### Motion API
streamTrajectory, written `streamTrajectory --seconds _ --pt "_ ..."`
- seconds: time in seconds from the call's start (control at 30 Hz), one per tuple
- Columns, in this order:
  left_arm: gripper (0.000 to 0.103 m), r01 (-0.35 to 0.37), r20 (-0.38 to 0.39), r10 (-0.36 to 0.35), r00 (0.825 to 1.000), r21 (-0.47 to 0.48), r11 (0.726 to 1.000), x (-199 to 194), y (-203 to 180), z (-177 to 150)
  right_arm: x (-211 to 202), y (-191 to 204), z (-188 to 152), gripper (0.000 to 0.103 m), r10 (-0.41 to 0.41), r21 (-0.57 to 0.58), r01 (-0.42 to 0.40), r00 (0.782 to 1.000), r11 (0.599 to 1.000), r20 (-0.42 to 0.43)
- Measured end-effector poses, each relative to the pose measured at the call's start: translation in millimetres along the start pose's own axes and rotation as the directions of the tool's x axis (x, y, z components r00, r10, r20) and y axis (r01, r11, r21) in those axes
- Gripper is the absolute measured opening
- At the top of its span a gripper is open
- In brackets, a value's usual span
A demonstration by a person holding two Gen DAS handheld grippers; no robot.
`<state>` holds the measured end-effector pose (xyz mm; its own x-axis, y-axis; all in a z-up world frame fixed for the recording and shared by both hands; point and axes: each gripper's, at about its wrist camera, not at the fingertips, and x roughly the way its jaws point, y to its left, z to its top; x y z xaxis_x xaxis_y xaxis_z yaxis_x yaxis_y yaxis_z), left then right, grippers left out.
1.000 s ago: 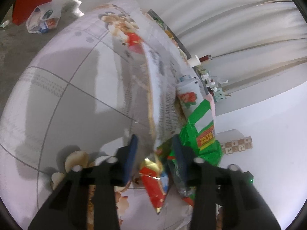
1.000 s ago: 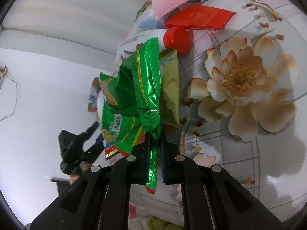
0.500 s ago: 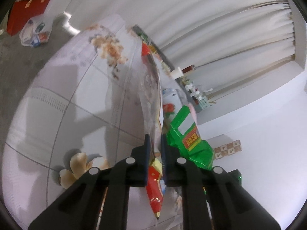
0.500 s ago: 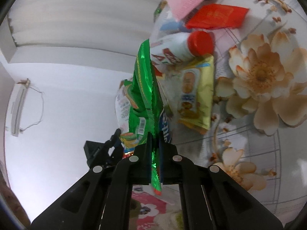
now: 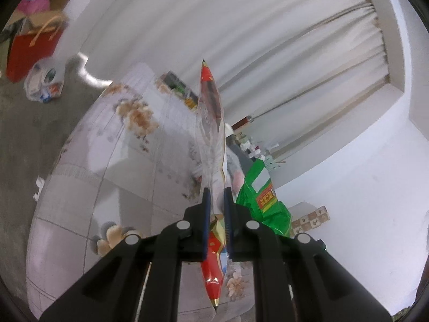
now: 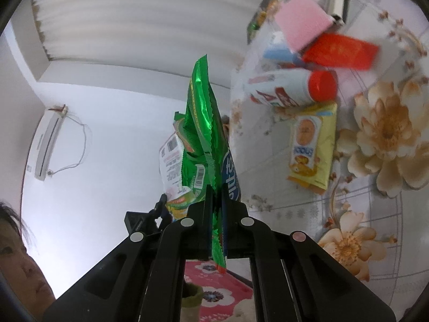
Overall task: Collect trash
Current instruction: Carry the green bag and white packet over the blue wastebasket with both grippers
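wrappers lifted off table, pinched in each gripper (image 5: 215,198)

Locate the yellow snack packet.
Right wrist view, right of centre: the yellow packet lies flat on the floral table, just below the red-capped bottle, left of the big flower.

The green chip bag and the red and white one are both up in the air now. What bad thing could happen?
The right gripper pinches only the thin edge of the green bag, so it might slip out. The left gripper holds the red and white wrapper the same way. A swinging bag could also bump the red-capped bottle still lying on the table.
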<state>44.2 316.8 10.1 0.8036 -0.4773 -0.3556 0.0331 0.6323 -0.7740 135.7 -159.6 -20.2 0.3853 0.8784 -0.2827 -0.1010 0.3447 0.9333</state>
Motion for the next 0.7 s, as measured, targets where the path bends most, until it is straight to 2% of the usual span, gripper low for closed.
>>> streamTrajectory --seconds 0.17,0.27,0.37,0.5,0.57,0.63,0.67,0.7 --pt "0.009 0.047 -0.007 -0.047 0.999 0.063 0.997 7.2 -29.2 3.7 -36.4 9.0 0.4 0.004 0.025 -0.036 -0.022 0.997 0.999 0.076" --pt "0.009 0.097 -0.051 -0.093 0.994 0.093 0.991 32.2 -51.4 5.7 -74.4 8.2 -1.6 0.004 0.031 -0.045 -0.024 0.988 0.999 0.152" --pt "0.009 0.156 -0.115 -0.140 0.983 0.143 0.977 69.8 -82.2 3.5 -118.3 2.3 -3.7 0.004 0.015 -0.034 -0.007 0.966 0.999 0.258" --pt "0.009 0.256 -0.243 -0.202 0.949 0.214 0.943 138.5 -138.1 -6.7 -197.3 -10.8 -17.4 0.004 -0.032 0.005 0.034 0.896 0.999 0.443" --pt "0.009 0.293 -0.303 -0.214 0.929 0.247 0.924 171.2 -165.3 -16.1 -242.5 -19.3 -28.4 0.004 -0.075 0.038 0.064 0.833 0.997 0.548" --pt "0.009 0.338 -0.379 -0.224 0.898 0.267 0.903 215.7 -197.5 -31.3 -279.2 -27.7 -39.9 0.004 -0.133 0.084 0.103 0.771 0.991 0.622" --pt "0.009 0.350 -0.410 -0.219 0.886 0.280 0.894 237.7 -212.7 -41.3 -302.3 -34.1 -47.3 0.004 -0.193 0.131 0.142 0.720 0.981 0.666" --pt "0.009 0.366 -0.446 -0.215 0.869 0.285 0.886 259.4 -225.6 -51.2 -315.7 -38.4 -52.3 0.004 -0.233 0.165 0.165 0.685 0.972 0.690"
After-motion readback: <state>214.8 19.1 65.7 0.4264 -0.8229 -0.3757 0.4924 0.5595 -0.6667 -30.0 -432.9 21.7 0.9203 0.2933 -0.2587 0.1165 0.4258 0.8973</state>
